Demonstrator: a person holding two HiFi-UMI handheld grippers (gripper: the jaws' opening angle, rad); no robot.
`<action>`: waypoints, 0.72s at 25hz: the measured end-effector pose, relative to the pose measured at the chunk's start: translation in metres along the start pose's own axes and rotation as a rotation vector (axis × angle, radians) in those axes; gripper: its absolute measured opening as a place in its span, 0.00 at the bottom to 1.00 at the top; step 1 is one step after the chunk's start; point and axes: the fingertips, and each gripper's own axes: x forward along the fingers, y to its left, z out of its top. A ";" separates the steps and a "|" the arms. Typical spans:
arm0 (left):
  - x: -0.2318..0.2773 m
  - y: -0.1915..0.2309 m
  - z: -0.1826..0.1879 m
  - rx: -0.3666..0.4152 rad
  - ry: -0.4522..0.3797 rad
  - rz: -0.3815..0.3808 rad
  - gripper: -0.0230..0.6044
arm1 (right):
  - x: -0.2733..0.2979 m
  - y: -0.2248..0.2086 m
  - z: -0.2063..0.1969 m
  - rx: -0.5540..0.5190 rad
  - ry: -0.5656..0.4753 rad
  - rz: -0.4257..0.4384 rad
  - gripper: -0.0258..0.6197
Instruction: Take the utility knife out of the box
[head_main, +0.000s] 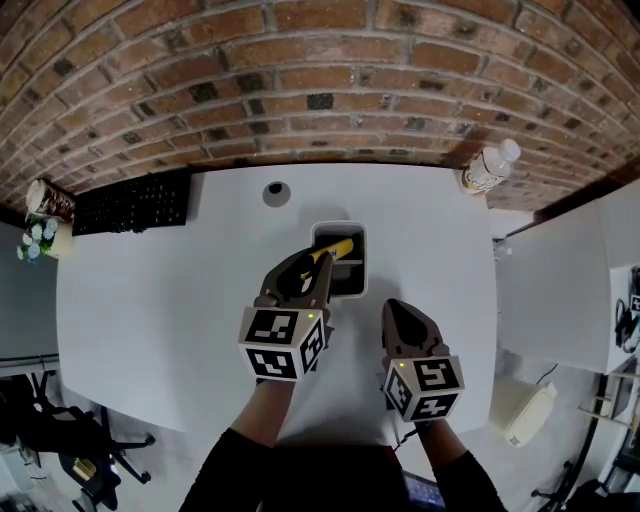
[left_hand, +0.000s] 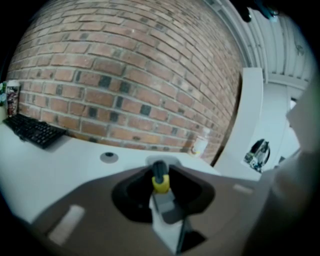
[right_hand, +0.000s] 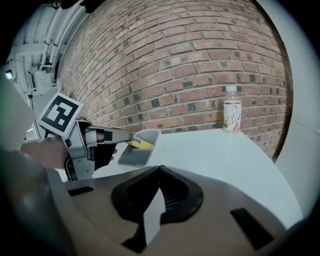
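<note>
The left gripper (head_main: 316, 264) has its jaws squeezed partway shut on the yellow-and-black plastic utility knife (head_main: 336, 249). The knife pokes out past the jaw tips, over the small grey rectangular plastic box (head_main: 361, 262) sitting just ahead of them on the white bench (head_main: 170, 300). The right gripper (head_main: 398, 306) has its jaws pinched together on nothing, with the box ahead and to their left.

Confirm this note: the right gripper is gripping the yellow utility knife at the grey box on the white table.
Wrong gripper. It is the left gripper that is gripping the yellow utility knife at the grey box on the white table. The left gripper view shows the knife between its jaws; the right gripper holds nothing.
</note>
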 end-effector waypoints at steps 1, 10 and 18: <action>0.000 -0.001 0.000 -0.001 0.000 -0.004 0.18 | -0.001 0.000 0.000 0.001 -0.001 -0.003 0.05; -0.003 -0.005 0.004 -0.003 -0.020 -0.033 0.16 | -0.012 0.000 0.001 0.006 -0.027 -0.036 0.05; -0.013 -0.007 0.010 -0.019 -0.046 -0.053 0.15 | -0.025 0.004 0.005 -0.003 -0.046 -0.057 0.05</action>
